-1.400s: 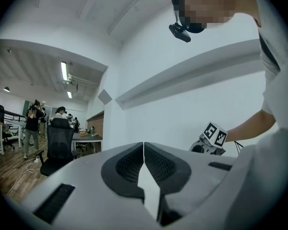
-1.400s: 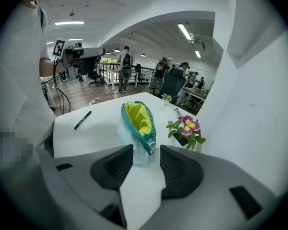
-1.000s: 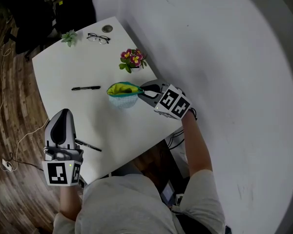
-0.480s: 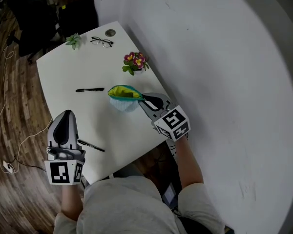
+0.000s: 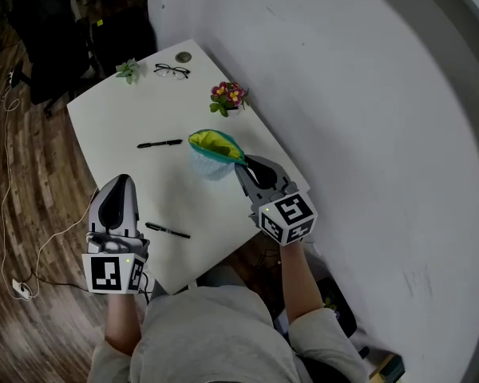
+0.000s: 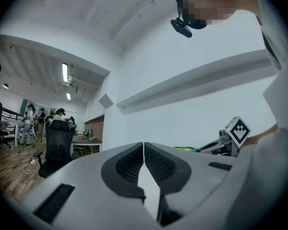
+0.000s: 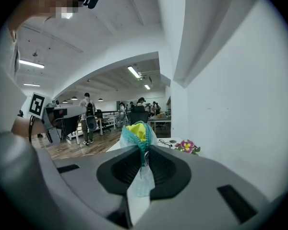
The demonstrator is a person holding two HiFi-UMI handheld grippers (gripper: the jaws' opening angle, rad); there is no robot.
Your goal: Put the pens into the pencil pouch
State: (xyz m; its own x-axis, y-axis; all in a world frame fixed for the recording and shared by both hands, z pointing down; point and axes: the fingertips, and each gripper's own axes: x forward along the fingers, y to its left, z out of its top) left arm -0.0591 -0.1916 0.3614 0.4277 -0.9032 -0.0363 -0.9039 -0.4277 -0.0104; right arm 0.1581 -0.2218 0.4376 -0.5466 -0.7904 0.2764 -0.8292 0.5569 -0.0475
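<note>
The right gripper (image 5: 245, 166) has just been closing and now pinches the pouch (image 5: 210, 152) by its zip end, mouth gaping ahead of the jaws. The pouch looks like soft, light fabric that will sag (a grip at the rim should keep it open). The left gripper (image 5: 120, 185) has its jaws together, empty. The near pen (image 5: 168, 230) lies just right of it and the far pen (image 5: 160, 144) well ahead: two thin, stiff pens, best taken mid-barrel, and one pouch
</note>
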